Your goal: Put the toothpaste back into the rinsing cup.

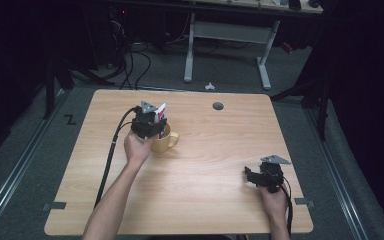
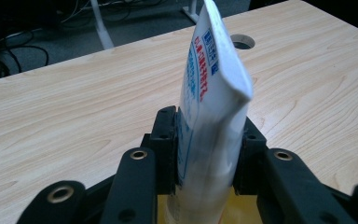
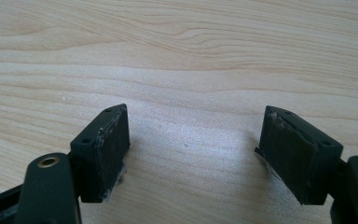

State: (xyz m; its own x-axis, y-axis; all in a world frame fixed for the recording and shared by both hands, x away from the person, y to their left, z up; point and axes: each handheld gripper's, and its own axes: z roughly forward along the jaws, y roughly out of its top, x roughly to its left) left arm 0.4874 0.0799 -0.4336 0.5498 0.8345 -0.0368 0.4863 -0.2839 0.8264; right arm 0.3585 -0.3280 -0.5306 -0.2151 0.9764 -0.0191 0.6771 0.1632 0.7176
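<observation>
A white tube [image 2: 209,107] with red and blue print stands between the jaws of my left gripper [image 2: 209,144], which is shut on it. The tube's lower end sits inside a yellow mug [image 1: 166,142] on the wooden table [image 1: 205,165]; the mug's yellow inside shows under the jaws [image 2: 242,214]. In the high view the left gripper [image 1: 152,122] hangs right over the mug with the tube [image 1: 161,111] poking up beside it. My right gripper [image 1: 250,176] rests near the table's front right, open, its jaws wide apart over bare wood [image 3: 193,140].
A round cable hole [image 1: 218,106] lies at the table's back right. Beyond the table a white-legged desk frame [image 1: 227,45] and cables lie on the grey floor. Black cables trail from both grippers toward the front edge.
</observation>
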